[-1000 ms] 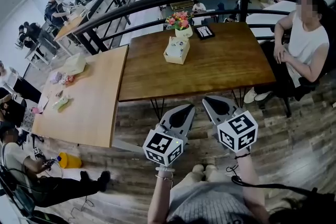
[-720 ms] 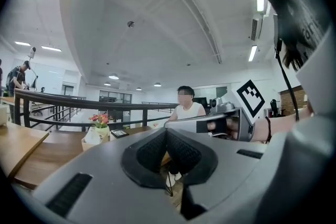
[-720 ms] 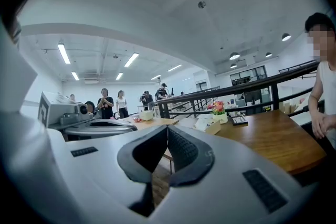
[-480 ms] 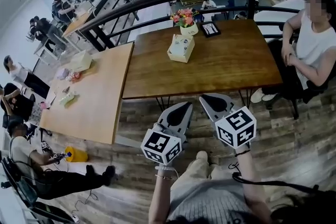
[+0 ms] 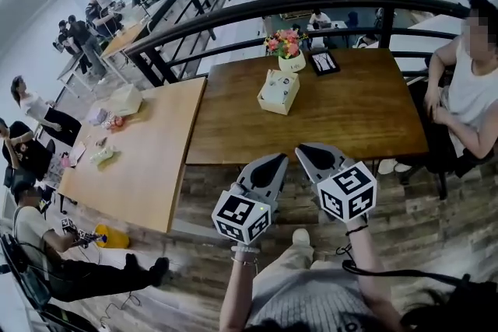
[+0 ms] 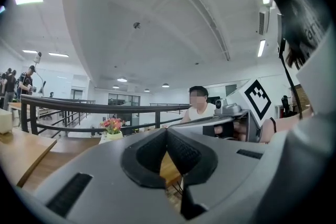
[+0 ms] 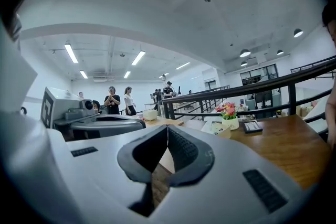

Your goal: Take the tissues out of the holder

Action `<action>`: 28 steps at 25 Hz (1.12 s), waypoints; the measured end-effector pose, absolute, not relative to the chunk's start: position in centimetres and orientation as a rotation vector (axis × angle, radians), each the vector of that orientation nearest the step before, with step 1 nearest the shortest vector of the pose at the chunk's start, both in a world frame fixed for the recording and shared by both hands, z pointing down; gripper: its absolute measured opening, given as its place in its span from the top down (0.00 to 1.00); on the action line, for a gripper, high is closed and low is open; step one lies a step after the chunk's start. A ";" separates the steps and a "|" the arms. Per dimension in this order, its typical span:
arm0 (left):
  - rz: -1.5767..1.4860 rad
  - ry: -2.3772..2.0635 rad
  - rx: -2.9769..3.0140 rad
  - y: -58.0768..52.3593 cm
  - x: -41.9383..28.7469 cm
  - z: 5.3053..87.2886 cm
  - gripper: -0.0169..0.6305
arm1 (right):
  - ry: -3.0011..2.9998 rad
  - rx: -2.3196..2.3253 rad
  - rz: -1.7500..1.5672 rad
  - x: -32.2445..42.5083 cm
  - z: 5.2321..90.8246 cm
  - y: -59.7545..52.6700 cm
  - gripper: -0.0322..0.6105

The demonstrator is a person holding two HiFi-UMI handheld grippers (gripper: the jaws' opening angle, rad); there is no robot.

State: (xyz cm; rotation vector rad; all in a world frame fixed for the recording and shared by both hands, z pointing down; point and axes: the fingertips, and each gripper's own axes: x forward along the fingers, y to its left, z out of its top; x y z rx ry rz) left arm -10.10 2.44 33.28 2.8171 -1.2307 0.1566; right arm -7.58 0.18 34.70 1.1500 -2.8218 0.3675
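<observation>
The tissue holder (image 5: 278,92) is a pale box with white tissue at its top, standing on the dark wooden table (image 5: 350,113) toward its far left part. It also shows small in the right gripper view as the holder (image 7: 220,127). My left gripper (image 5: 278,161) and right gripper (image 5: 305,152) hang side by side off the table's near edge, well short of the holder. Both are shut with nothing between their jaws. Seen along its own jaws, the left gripper (image 6: 167,129) has its tips touching, and so does the right gripper (image 7: 167,127).
A flower pot (image 5: 289,50) and a small black tray (image 5: 324,62) stand behind the holder. A lighter table (image 5: 140,159) adjoins on the left with a box (image 5: 124,99) on it. A seated person (image 5: 475,101) is at the right. A black railing (image 5: 311,4) runs behind.
The view has shifted: the table and holder sit lower and more to the right in the head view, nearer to me. Both grippers stay shut and side by side.
</observation>
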 end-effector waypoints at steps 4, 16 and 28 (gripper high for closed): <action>0.142 -1.161 2.853 0.1 -8.7 33.1 0.96 | -2.803 1.176 0.352 -7.0 34.4 -2.2 0.93; 0.107 -1.120 2.868 -6.4 -10.3 33.0 0.96 | -2.754 1.247 0.333 -7.5 34.2 -8.6 0.93; 0.130 -1.184 2.817 -10.4 -12.7 34.4 0.96 | -2.759 1.197 0.394 -9.2 36.0 -12.8 0.93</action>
